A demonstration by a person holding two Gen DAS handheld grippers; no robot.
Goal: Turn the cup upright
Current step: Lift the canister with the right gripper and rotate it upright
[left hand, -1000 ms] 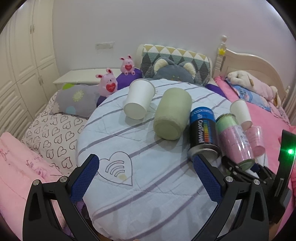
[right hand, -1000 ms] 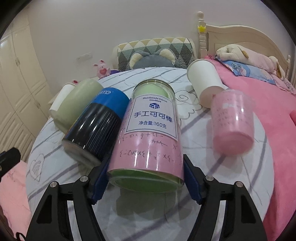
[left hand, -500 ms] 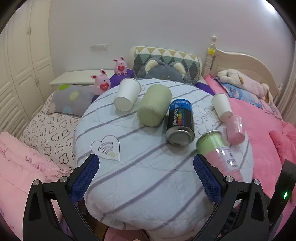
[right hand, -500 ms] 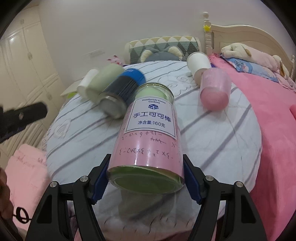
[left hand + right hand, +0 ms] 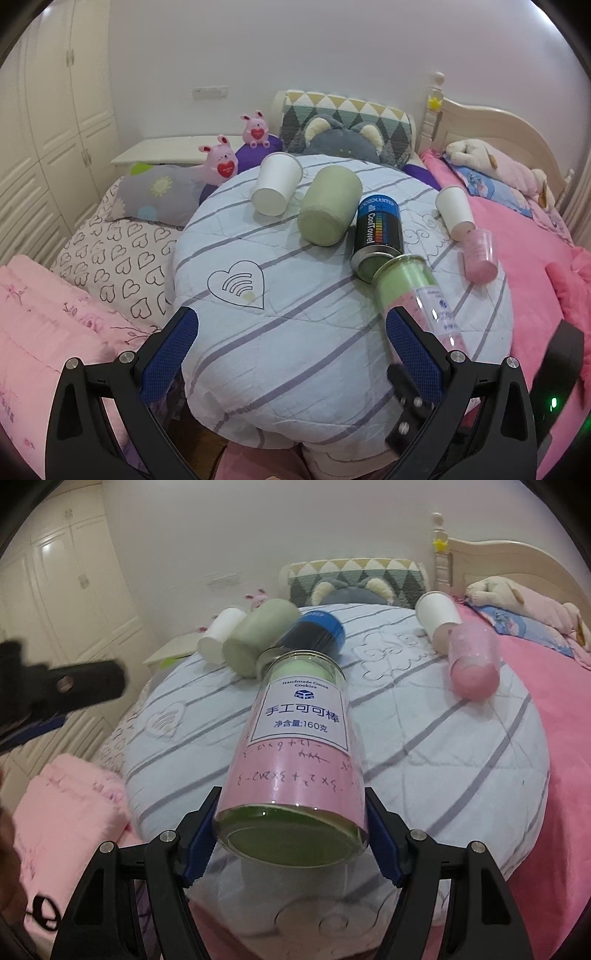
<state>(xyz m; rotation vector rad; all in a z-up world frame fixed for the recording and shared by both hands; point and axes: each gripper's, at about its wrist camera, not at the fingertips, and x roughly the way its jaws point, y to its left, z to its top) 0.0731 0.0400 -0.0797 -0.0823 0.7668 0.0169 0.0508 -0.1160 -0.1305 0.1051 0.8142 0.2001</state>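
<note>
My right gripper is shut on a clear jar with a pink and green lining and a white label, held tilted above the near edge of the round table; the jar also shows in the left wrist view. My left gripper is open and empty at the table's near edge. Lying on their sides on the table are a white paper cup, a green cup, a black and blue can, a second white cup and a pink cup.
The round table has a striped pale blue quilted cover. A bed with pink bedding lies to the right, pillows and plush toys behind, white wardrobes on the left.
My right gripper has lifted the jar off the table and drawn it back toward the near edge, tilting it. My left gripper has pulled back from the table.
</note>
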